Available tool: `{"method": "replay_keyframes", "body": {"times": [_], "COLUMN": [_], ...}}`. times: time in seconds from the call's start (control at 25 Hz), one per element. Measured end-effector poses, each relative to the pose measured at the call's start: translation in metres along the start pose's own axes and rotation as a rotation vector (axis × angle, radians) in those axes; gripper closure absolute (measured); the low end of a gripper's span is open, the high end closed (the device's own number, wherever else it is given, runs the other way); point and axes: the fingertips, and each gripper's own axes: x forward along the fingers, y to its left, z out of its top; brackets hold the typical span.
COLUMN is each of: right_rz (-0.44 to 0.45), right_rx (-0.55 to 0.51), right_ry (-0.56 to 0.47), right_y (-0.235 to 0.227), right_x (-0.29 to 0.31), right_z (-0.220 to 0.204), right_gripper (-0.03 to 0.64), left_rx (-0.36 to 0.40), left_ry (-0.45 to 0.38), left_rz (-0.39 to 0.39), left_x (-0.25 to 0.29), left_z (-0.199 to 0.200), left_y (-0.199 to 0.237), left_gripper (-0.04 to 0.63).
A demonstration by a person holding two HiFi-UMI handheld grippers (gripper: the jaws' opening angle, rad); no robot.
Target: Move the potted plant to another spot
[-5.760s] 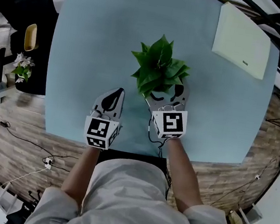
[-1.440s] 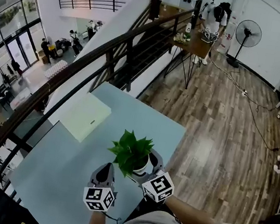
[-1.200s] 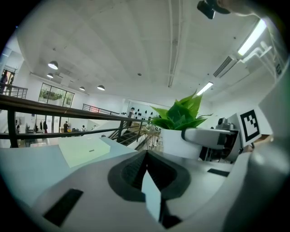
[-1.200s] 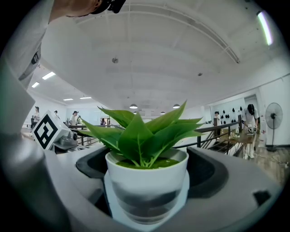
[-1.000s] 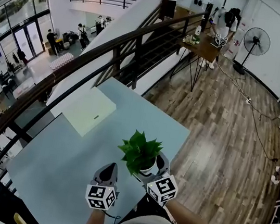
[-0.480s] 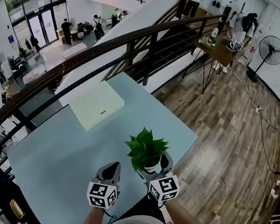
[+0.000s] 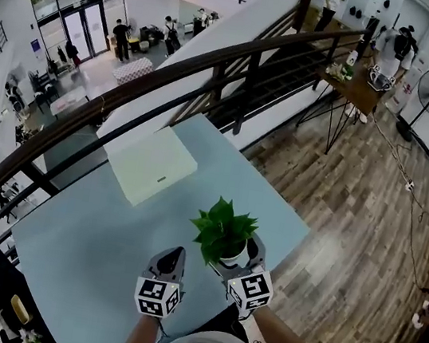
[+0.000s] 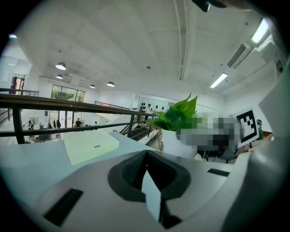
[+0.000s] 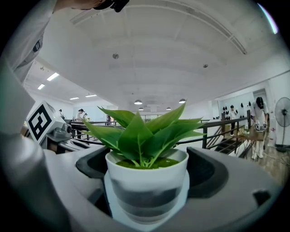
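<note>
The potted plant [image 7: 224,231], green leaves in a small white pot [image 9: 147,186], is near the front of the pale blue table [image 7: 98,245]. My right gripper [image 7: 234,254] is shut on the pot, one jaw on each side of it. In the right gripper view the leaves [image 9: 140,131] rise straight ahead between the jaws. I cannot tell whether the pot rests on the table or hangs just above it. My left gripper [image 7: 172,257] is to the left of the pot, apart from it, shut with nothing in it [image 8: 147,156]. From the left gripper view the plant [image 8: 177,117] stands to the right.
A pale green flat pad [image 7: 151,163] lies at the table's far side, also seen as the pad [image 8: 90,145]. A dark railing [image 7: 174,71] runs just behind the table. The table's right edge [image 7: 288,239] drops to a wood floor [image 7: 366,231]. Another table and a fan stand far off.
The head view has swung round over the last second, shifting railing and pad in frame. The right gripper stays shut on the pot; both grippers hold about the same place.
</note>
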Motion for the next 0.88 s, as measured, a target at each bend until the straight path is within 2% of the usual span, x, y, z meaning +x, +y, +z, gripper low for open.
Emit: {"method": "replay_keyframes", "body": {"times": [0.16, 0.4, 0.88], "right_rz": [0.054, 0.163, 0.365], "right_rx": [-0.027, -0.139, -0.186], "right_ry": [0.008, 0.001, 0.056], "right_y": [-0.023, -0.046, -0.082], "right_x": [0.027, 0.063, 0.137], "right_z": [0.002, 0.020, -0.005], "right_gripper": [0.092, 0.092, 0.092], "left_rx": [-0.024, -0.044, -0.100], "left_ry": [0.006, 0.018, 0.068], "left_rz": [0.052, 0.111, 0.232], "left_x": [0.023, 0.047, 0.096], "left_z": [0.005, 0.013, 0.016], "left_y": [0.013, 0.025, 0.055], "left_gripper": [0.583, 0.583, 0.583]}}
